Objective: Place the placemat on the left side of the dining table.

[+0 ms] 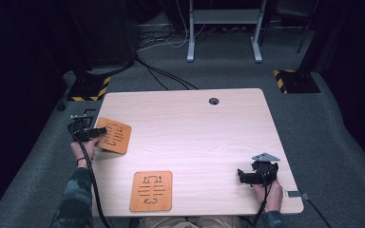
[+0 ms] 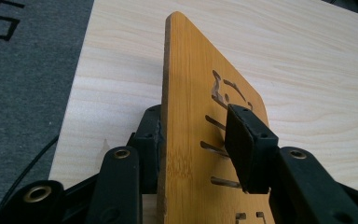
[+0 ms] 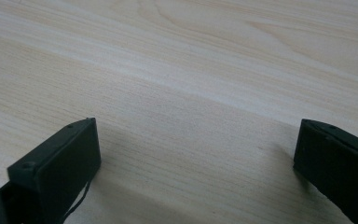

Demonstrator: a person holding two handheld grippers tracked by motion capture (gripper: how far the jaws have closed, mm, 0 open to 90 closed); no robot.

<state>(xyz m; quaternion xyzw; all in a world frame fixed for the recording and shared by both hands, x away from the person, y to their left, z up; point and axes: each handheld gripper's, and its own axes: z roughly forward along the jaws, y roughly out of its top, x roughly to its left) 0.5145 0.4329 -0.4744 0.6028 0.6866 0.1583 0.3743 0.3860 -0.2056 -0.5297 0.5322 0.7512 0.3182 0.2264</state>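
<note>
From my station, the high view looked from above my side of the wooden table (image 1: 195,123), facing forward and down, far enough to take in the whole top and the grey floor behind. The left gripper view sat very near, just behind the left gripper (image 2: 193,154), and looked along a bamboo board (image 2: 186,140) over the table's left edge to the carpet. The same board (image 1: 113,135) appeared at the left of the high view. The right gripper view was low and close to the bare tabletop (image 3: 191,93), looking between the wide-apart jaws of the right gripper (image 3: 196,154); the high view shared this near right part of the table.
</note>
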